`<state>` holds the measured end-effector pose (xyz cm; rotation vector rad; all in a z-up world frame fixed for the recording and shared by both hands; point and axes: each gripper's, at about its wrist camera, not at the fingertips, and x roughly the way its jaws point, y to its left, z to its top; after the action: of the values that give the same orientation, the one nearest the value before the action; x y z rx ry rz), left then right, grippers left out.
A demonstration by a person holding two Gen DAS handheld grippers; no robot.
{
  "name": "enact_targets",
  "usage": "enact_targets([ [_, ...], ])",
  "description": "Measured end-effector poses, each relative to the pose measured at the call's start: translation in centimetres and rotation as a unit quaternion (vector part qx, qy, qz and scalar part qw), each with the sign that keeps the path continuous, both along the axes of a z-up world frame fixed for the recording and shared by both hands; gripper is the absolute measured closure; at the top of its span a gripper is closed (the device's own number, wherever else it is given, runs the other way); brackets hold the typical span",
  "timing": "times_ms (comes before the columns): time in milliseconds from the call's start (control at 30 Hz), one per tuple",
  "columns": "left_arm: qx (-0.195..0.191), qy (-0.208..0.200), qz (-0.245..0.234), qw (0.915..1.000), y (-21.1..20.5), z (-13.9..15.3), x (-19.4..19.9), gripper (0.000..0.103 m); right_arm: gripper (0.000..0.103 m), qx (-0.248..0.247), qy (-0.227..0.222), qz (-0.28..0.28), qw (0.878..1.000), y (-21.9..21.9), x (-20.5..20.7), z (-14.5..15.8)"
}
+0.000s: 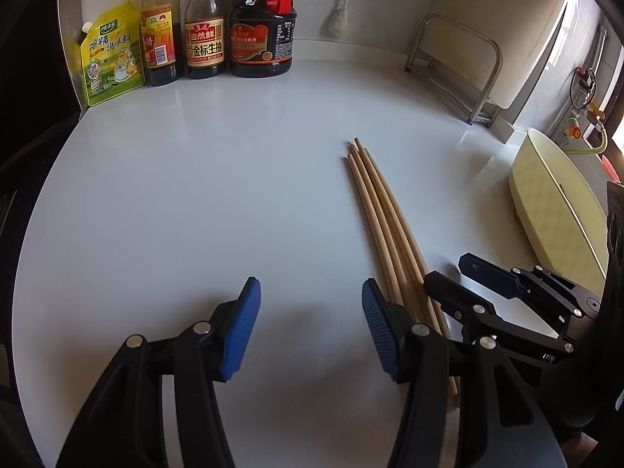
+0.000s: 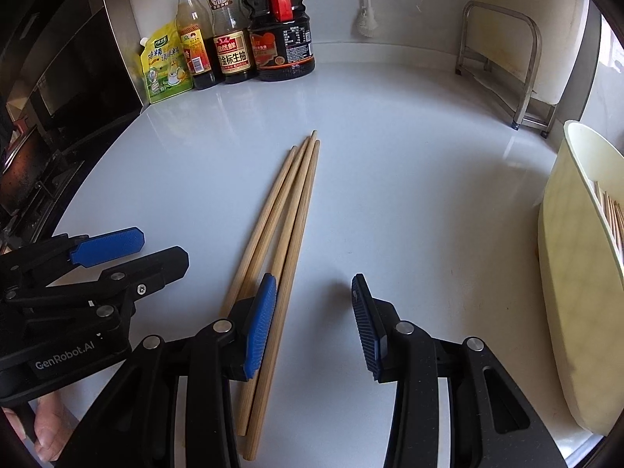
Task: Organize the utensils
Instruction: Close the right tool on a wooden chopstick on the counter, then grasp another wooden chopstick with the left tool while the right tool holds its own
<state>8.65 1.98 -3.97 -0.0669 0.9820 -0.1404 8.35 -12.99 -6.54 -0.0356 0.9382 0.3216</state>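
Note:
Several wooden chopsticks (image 1: 384,210) lie side by side on the white counter (image 1: 195,195), tips pointing away; they also show in the right wrist view (image 2: 288,210). My left gripper (image 1: 310,327) is open and empty, just left of the chopsticks. My right gripper (image 2: 314,323) is open and empty, its left pad resting over the chopsticks' near part. A pale yellow utensil holder (image 2: 573,273) stands at the right with more chopsticks inside. Each gripper also shows in the other's view: right gripper (image 1: 464,277), left gripper (image 2: 148,251).
Sauce bottles (image 1: 204,27) and a yellow seasoning pouch (image 1: 111,54) stand along the back wall. A metal rack (image 1: 460,62) stands back right. A dark stove area (image 2: 46,117) borders the counter on the left.

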Motion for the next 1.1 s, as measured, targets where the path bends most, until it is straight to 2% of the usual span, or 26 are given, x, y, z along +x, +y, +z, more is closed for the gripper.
enact_targets([
  [200, 0.002, -0.002, 0.001, 1.0000, 0.0, 0.1, -0.1, 0.050, 0.064, -0.004, 0.001, -0.001, 1.000, 0.0, 0.0, 0.0],
  [367, 0.005, -0.003, 0.001, 1.0000, 0.0, 0.1, -0.1, 0.050, 0.065, -0.034, -0.008, 0.001, 0.999, 0.5, -0.1, -0.2],
  [467, 0.008, -0.002, 0.000, 1.0000, -0.1, 0.0, -0.1, 0.050, 0.078, -0.036, -0.011, -0.002, 0.999, 0.4, -0.2, -0.2],
  [533, 0.009, -0.001, -0.002, 1.0000, -0.3, -0.1, -0.1, 0.050, 0.093, -0.039, -0.011, -0.005, 0.999, 0.2, -0.1, -0.3],
  [567, 0.011, -0.001, -0.003, 0.9999, -0.4, -0.1, 0.0, 0.050, 0.095, -0.039, -0.011, -0.007, 0.999, 0.1, -0.1, -0.3],
  [967, 0.031, -0.007, -0.016, 0.9994, -3.0, -0.3, 0.5, 0.050, 0.096, -0.008, 0.001, -0.029, 1.000, -2.5, -0.1, -0.3],
  [1100, 0.036, -0.008, -0.016, 0.9992, -3.5, -0.5, 0.8, 0.044, 0.096, -0.001, 0.005, -0.030, 1.000, -2.9, -0.1, -0.3],
])
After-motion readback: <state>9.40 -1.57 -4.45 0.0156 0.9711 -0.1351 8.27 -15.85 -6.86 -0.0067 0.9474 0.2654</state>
